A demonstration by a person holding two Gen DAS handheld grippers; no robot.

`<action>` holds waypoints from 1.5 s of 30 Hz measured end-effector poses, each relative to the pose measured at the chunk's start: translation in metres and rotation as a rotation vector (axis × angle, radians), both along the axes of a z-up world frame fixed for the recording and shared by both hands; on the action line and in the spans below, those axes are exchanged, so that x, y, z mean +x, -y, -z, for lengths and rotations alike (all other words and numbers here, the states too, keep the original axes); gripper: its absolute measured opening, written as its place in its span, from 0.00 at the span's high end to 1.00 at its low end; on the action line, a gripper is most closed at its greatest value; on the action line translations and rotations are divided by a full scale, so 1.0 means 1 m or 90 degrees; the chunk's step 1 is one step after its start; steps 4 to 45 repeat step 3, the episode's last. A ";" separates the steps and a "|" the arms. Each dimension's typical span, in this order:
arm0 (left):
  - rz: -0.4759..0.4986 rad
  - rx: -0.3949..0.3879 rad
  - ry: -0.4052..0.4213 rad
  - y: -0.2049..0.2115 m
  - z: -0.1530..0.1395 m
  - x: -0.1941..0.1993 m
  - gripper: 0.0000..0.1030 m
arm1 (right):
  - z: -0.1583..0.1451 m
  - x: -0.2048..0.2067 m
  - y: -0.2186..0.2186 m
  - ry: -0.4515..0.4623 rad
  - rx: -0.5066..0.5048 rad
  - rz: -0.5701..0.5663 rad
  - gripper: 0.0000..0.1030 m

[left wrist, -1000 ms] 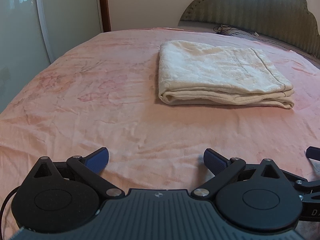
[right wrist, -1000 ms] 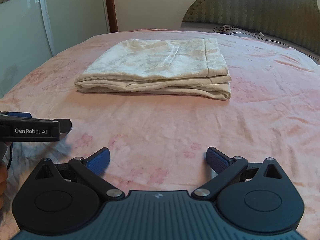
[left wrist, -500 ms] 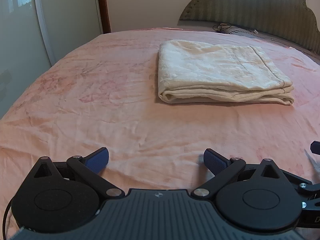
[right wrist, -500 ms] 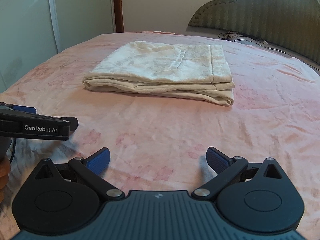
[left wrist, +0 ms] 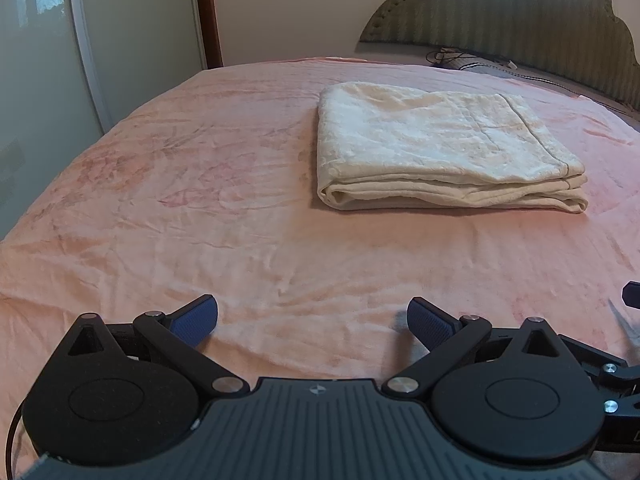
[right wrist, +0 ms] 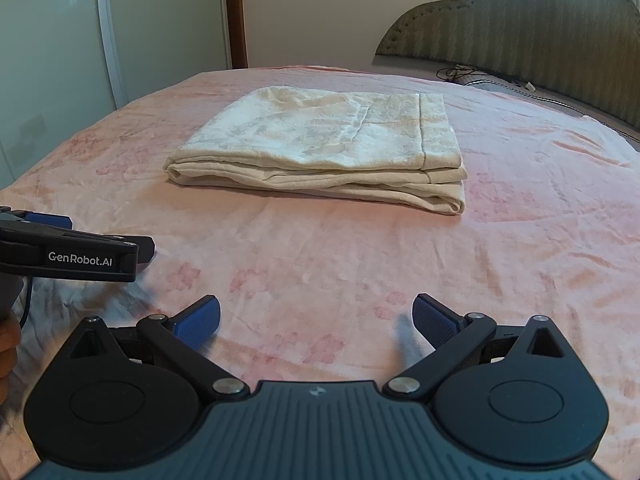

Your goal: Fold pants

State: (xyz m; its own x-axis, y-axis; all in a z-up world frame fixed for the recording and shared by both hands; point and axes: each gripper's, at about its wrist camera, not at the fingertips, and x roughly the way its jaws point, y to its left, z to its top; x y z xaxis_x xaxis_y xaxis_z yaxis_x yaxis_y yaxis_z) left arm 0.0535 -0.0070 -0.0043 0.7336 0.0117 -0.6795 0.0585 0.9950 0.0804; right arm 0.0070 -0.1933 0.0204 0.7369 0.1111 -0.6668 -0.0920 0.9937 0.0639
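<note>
The cream pants (left wrist: 440, 148) lie folded in a flat rectangular stack on the pink bed cover (left wrist: 200, 200). They also show in the right wrist view (right wrist: 328, 148), mid-bed. My left gripper (left wrist: 312, 320) is open and empty, well short of the pants near the bed's front edge. My right gripper (right wrist: 316, 318) is open and empty, also held back from the stack. The left gripper's side shows at the left of the right wrist view (right wrist: 76, 254).
A padded green headboard (left wrist: 520, 36) stands at the far right with a cable and pillow edge (left wrist: 460, 60) below it. Pale wardrobe doors (left wrist: 48, 80) and a brown door frame (left wrist: 208, 12) stand left of the bed.
Both grippers have drawn back and risen slightly from the folded pants. The pants have not moved. Both stay open.
</note>
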 end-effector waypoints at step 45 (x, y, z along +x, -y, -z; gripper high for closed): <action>-0.003 -0.001 -0.001 -0.001 0.000 0.001 0.00 | 0.000 0.000 0.001 0.002 0.000 0.001 0.00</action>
